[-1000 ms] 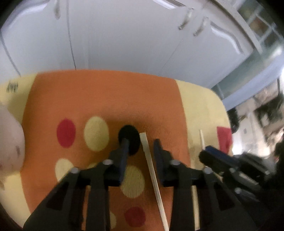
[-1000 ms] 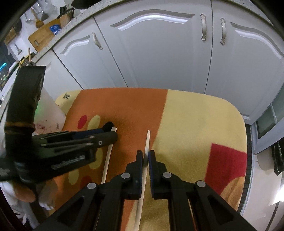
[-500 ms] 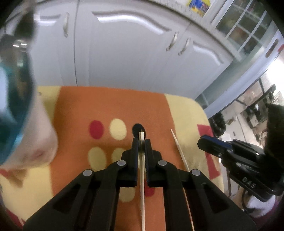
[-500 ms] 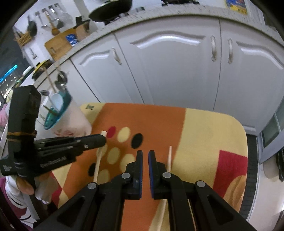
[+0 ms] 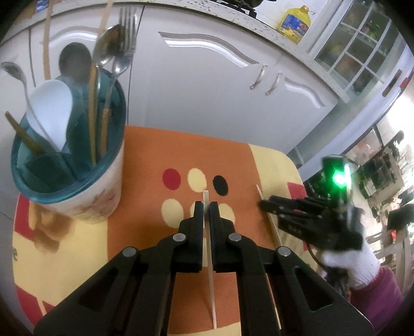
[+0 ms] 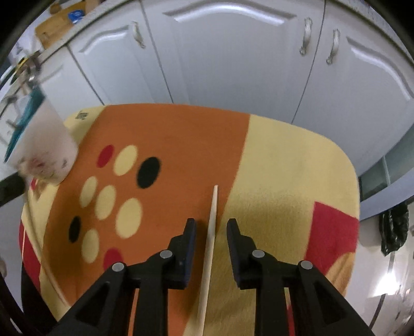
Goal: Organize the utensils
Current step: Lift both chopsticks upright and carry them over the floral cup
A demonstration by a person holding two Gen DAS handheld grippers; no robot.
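My left gripper (image 5: 206, 206) is shut on a pale wooden chopstick (image 5: 210, 271) and holds it lifted above the orange and yellow mat (image 5: 155, 155). A white utensil holder with a teal rim (image 5: 77, 181) stands at the left of the mat, with spoons, a fork and chopsticks in it. A second chopstick (image 6: 214, 204) lies flat on the mat. My right gripper (image 6: 211, 222) hangs over it with its jaws opening, one finger on each side and neither pad touching. In the left wrist view the right gripper (image 5: 266, 206) sits over that chopstick (image 5: 274, 230).
White cabinet doors (image 6: 233, 64) stand close behind the mat. The utensil holder (image 6: 44, 144) shows blurred at the left of the right wrist view. A white-gloved hand (image 5: 346, 263) grips the right tool. A yellow oil bottle (image 5: 295, 23) stands on the counter above.
My left gripper closed on its chopstick and rose with it, bringing the holder into view. My right gripper, first shut on the other chopstick, let it go and now opens astride it.
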